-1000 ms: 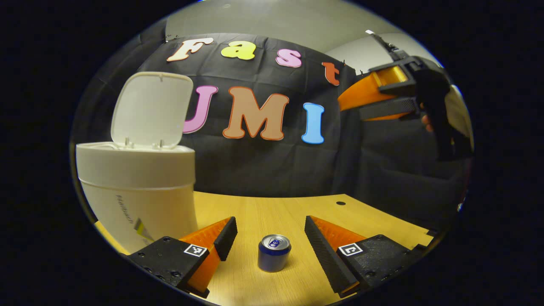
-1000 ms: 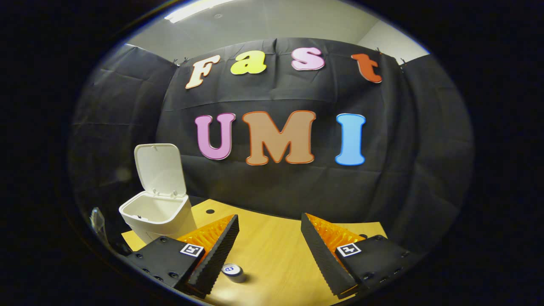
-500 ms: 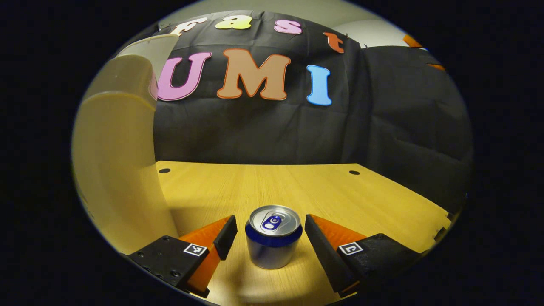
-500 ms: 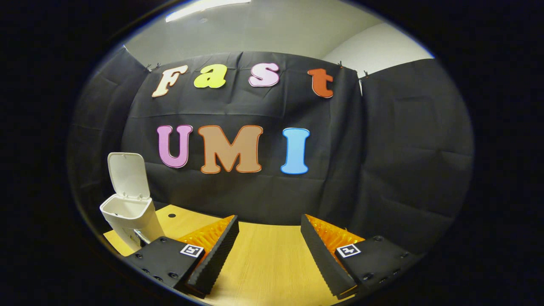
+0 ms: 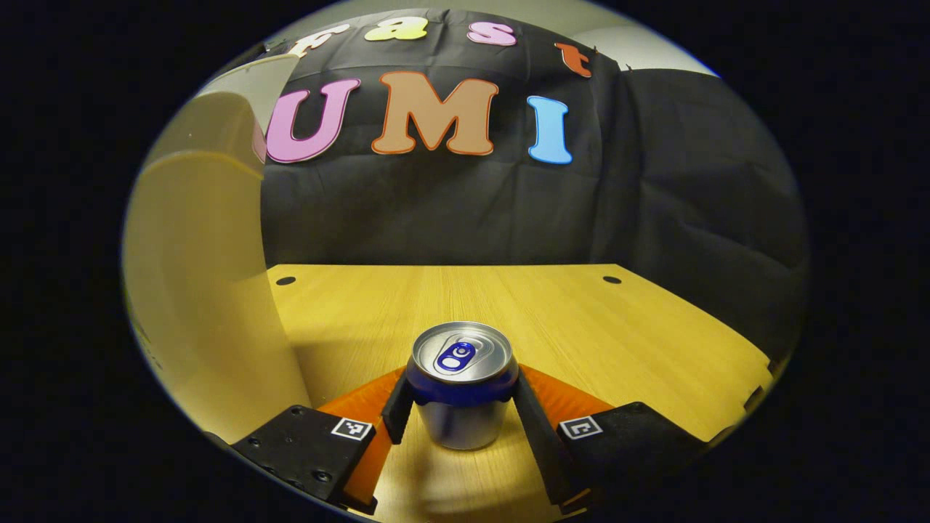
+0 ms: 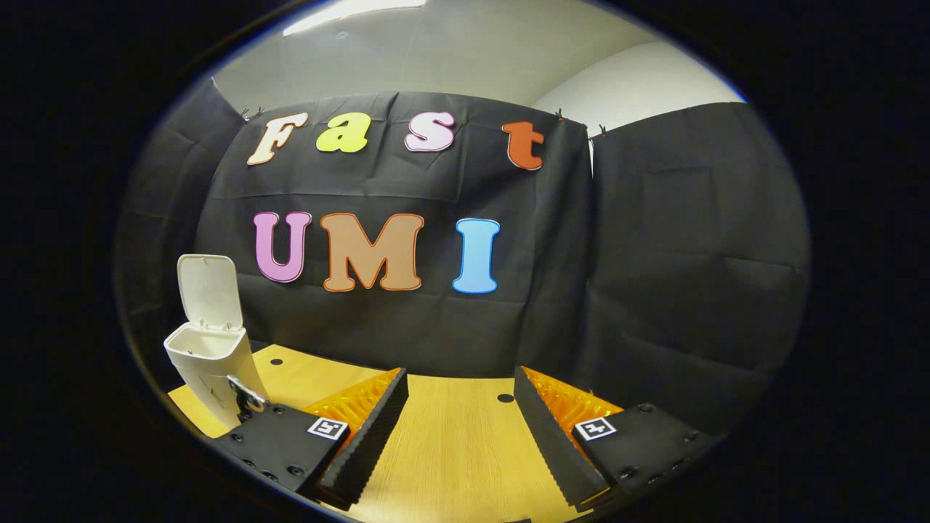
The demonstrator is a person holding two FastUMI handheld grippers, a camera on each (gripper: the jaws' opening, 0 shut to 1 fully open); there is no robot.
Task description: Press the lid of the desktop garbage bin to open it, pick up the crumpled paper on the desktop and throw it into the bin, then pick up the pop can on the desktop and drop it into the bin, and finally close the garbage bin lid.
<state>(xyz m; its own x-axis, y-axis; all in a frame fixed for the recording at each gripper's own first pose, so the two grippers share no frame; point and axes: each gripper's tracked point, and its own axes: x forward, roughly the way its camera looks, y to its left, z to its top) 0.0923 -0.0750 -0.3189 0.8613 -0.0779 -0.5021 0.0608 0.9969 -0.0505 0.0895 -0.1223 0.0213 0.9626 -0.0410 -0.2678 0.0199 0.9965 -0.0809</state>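
Note:
The pop can (image 5: 461, 357), silver with a blue band and blue tab, stands upright on the wooden desktop (image 5: 581, 327). My left gripper (image 5: 463, 412) is shut on it, with a finger pressing each side of its body. The white bin (image 5: 196, 290) rises close on the left of the left gripper view, its lid (image 5: 247, 80) tipped up and open. In the right gripper view the same bin (image 6: 207, 363) is small at the far left with its lid (image 6: 208, 290) upright. My right gripper (image 6: 459, 414) hovers above the desktop, open, with nothing between its fingers.
Black cloth walls close off the back and right of the desktop. Two small round holes (image 5: 285, 280) (image 5: 612, 280) mark the far corners of the desktop. Bare wood (image 6: 450, 450) stretches under my right gripper. A small shiny object (image 6: 245, 396) sits at the bin's foot.
My left gripper came down and forward around the can, then its fingers shut onto the can's sides. The right gripper swung slightly right, so the bin slid left in its view.

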